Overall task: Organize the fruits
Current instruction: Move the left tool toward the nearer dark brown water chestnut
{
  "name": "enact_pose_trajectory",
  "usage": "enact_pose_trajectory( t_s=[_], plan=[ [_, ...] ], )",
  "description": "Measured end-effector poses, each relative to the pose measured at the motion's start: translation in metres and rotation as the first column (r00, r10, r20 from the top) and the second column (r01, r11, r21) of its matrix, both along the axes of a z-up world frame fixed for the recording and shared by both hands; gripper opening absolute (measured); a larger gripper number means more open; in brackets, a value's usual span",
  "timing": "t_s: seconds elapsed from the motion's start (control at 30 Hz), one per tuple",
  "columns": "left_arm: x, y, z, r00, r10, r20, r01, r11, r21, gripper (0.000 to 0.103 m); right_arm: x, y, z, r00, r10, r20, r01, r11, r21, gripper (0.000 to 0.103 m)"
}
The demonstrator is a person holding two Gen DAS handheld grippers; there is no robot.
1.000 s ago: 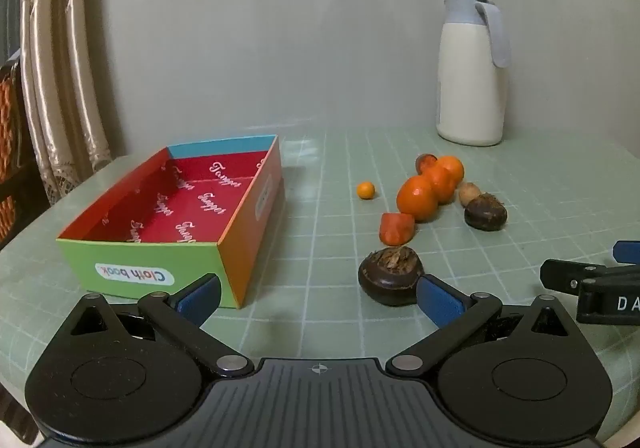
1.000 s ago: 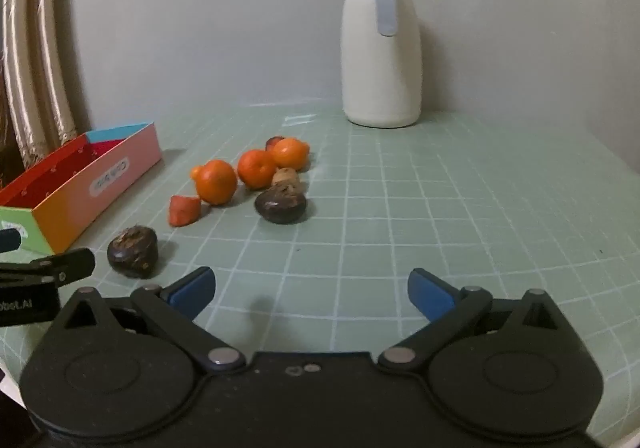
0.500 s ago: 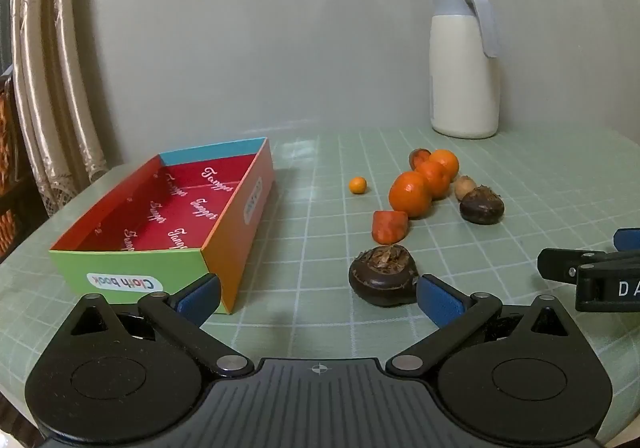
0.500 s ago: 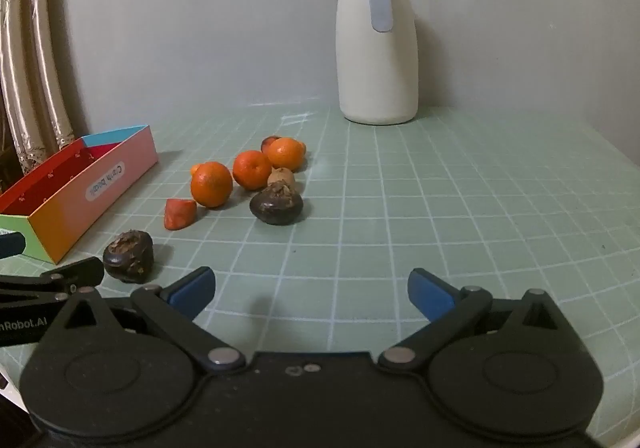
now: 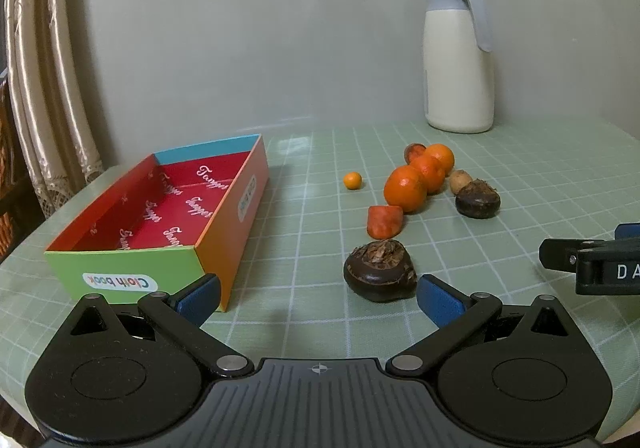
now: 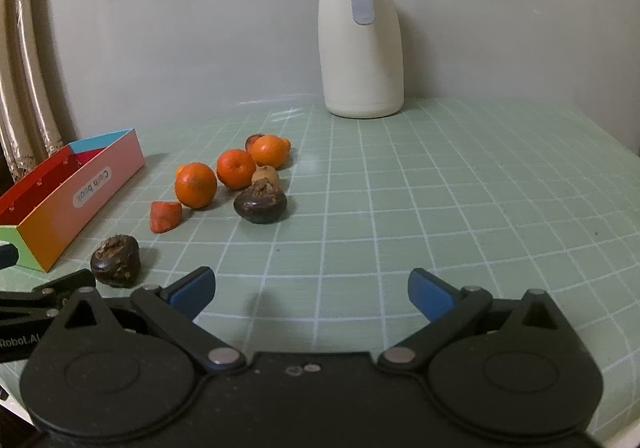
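Observation:
A colourful open box [image 5: 168, 216] with a red inside stands on the left of the green mat; nothing lies in it. Fruits lie loose to its right: a dark brown water chestnut [image 5: 379, 270], a red-orange piece [image 5: 384, 222], three tangerines [image 5: 405, 189], a tiny kumquat [image 5: 353, 180], a tan nut [image 5: 460, 181] and a second dark chestnut [image 5: 478, 199]. My left gripper [image 5: 318, 298] is open, the near chestnut just ahead of its right fingertip. My right gripper [image 6: 310, 294] is open over bare mat, with the fruits [image 6: 260, 201] ahead to its left.
A cream jug with a grey lid [image 5: 458, 60] stands at the back by the wall. Curtains [image 5: 44, 88] hang at the left past the table's rounded edge. The right gripper's finger [image 5: 592, 262] shows at the right of the left wrist view.
Both views have shifted a little: the fruits and the box sit slightly further left and lower in the frames. Both grippers stay open and nothing on the mat has moved.

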State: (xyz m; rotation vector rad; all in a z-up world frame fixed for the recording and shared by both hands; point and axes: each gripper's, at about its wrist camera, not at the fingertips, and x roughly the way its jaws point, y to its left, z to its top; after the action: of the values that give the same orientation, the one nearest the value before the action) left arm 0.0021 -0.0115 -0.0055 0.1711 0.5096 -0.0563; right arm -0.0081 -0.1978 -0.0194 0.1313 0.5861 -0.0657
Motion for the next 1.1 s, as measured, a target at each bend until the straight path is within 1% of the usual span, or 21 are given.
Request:
enact_pose_trajectory(
  t_s=[0.37,0.7,1.1],
  plan=[
    [-0.0009,0.0005,0.0004,1.0,-0.001,0.007,0.001,1.0,0.0,0.103,0.0002,-0.0007,0.0004,1.0,0.008,0.0,-0.008,1.0,0.0,0.103],
    [-0.0013,0.0006,0.0016,1.0,0.0,0.01,0.0,1.0,-0.003,0.103,-0.0003,0.0046,0.0006,1.0,0.024,0.0,-0.024,0.999,-0.024,0.103],
    [-0.0024,-0.0019,0.0023,1.0,-0.003,0.01,0.003,1.0,0.0,0.103,-0.0002,0.0033,0.0011,1.0,0.027,0.0,-0.027,0.999,-0.019,0.103]
  ],
)
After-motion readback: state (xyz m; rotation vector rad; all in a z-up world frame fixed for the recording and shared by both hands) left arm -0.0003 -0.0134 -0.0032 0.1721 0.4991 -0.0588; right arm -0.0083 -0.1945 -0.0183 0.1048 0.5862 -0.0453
